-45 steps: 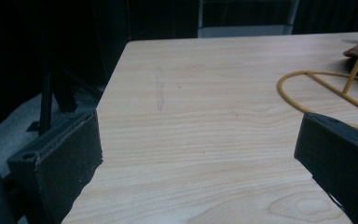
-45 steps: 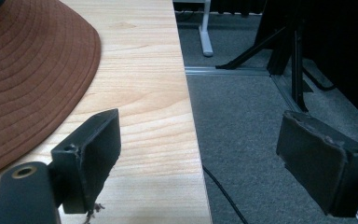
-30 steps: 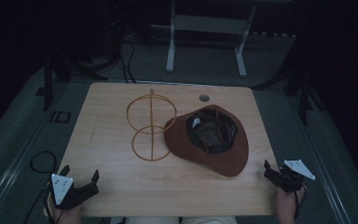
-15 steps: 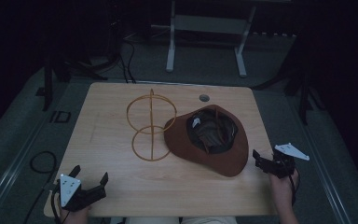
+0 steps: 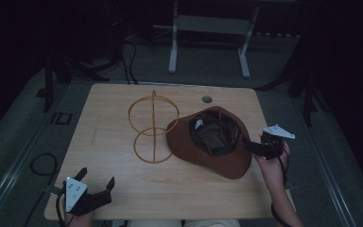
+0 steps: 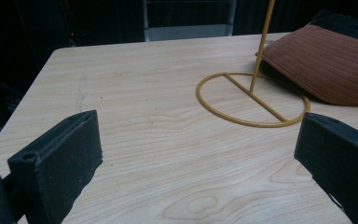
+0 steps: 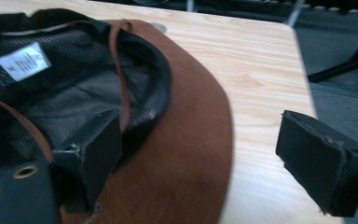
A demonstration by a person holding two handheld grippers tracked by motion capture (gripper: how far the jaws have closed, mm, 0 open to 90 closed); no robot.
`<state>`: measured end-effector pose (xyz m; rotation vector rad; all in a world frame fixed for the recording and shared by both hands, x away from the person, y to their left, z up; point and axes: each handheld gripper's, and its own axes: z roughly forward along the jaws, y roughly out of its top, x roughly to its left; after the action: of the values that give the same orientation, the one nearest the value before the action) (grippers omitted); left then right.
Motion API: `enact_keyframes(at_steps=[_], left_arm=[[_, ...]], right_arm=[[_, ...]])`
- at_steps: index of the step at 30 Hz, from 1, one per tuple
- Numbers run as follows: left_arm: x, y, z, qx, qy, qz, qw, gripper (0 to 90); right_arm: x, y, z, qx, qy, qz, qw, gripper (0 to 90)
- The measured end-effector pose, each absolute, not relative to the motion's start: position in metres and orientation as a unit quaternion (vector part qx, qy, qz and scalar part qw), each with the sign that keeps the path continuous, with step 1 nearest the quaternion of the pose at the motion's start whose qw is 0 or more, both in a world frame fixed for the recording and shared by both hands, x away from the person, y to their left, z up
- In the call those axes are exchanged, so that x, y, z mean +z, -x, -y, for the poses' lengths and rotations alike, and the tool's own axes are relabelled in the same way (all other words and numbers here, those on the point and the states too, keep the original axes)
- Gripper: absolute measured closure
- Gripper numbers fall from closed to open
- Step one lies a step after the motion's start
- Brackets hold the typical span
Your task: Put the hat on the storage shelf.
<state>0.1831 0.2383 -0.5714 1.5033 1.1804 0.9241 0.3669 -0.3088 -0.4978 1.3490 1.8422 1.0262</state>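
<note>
A brown wide-brimmed hat (image 5: 217, 158) lies upside down on the right half of the wooden table (image 5: 113, 118), its dark mesh lining and white label facing up. A yellow wire stand (image 5: 153, 126) rises just left of it, touching the brim. My right gripper (image 5: 249, 146) is open at the hat's right edge. In the right gripper view its jaws straddle the brim (image 7: 186, 154), one jaw over the lining and one over bare wood. My left gripper (image 5: 97, 178) stands open at the table's front left corner and holds nothing. The left gripper view looks toward the stand's base ring (image 6: 205, 100).
A round grey grommet (image 5: 207, 99) sits in the table near its far edge. Behind the table stands a light metal frame (image 5: 208, 28) on the floor. Cables (image 5: 40, 163) lie on the floor at the left.
My right gripper has moved forward and left from the table's front right corner to the hat's brim. My left gripper has shifted slightly right along the front edge.
</note>
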Motion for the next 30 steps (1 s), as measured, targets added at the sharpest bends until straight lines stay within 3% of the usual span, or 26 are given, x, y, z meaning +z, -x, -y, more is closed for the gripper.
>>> enact_keyframes(at_steps=[15,30], left_arm=[[-0.572,-0.185,-0.236,0.372,-0.628,-0.484,0.482,1.2],[-0.572,-0.185,-0.235,0.368,-0.630,-0.486,0.481,1.2]], right_arm=[[-0.498,-0.431,0.275,0.366,-0.529,-0.712,0.281,24.7],[-0.530,-0.475,0.261,0.290,-0.566,-0.725,0.264,25.0]])
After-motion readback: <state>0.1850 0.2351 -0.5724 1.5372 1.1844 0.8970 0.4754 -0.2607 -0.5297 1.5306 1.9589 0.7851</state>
